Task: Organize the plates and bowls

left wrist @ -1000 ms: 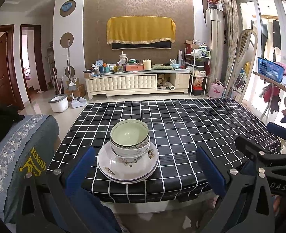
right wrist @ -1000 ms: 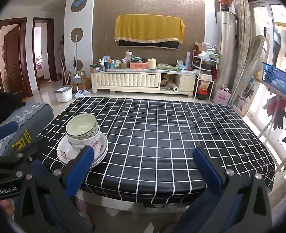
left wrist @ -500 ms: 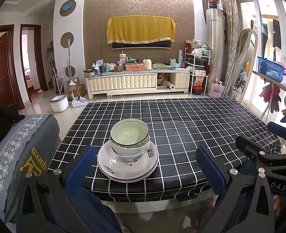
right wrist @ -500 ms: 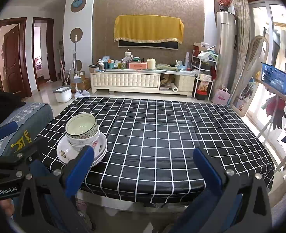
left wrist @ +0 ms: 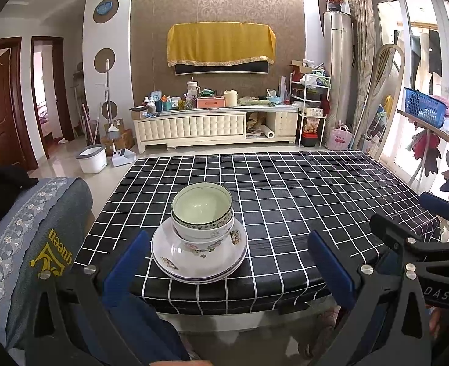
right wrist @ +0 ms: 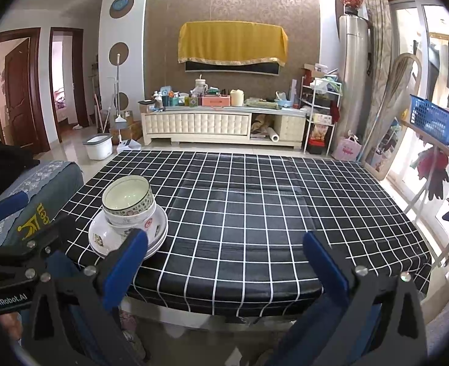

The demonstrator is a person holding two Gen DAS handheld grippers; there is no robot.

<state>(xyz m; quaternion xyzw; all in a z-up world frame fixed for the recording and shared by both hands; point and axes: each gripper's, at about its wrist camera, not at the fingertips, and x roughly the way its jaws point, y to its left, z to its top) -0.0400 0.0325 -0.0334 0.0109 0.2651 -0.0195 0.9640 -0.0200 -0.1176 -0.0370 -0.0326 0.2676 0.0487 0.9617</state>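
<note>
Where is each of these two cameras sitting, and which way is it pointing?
Left wrist: sits on the left gripper, looking along its open blue fingers across the checked table at the stacked bowls on plates straight ahead; the right gripper's side shows at the right edge.
Right wrist: sits on the right gripper, fingers open, facing bare tablecloth; the stack lies to its left, and the left gripper shows at the left edge.
Shared: table, crockery stack, yellow-draped wall, each other's gripper.

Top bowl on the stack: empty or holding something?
Empty: the top bowl sits upright and shows only its bare pale inside.
</note>
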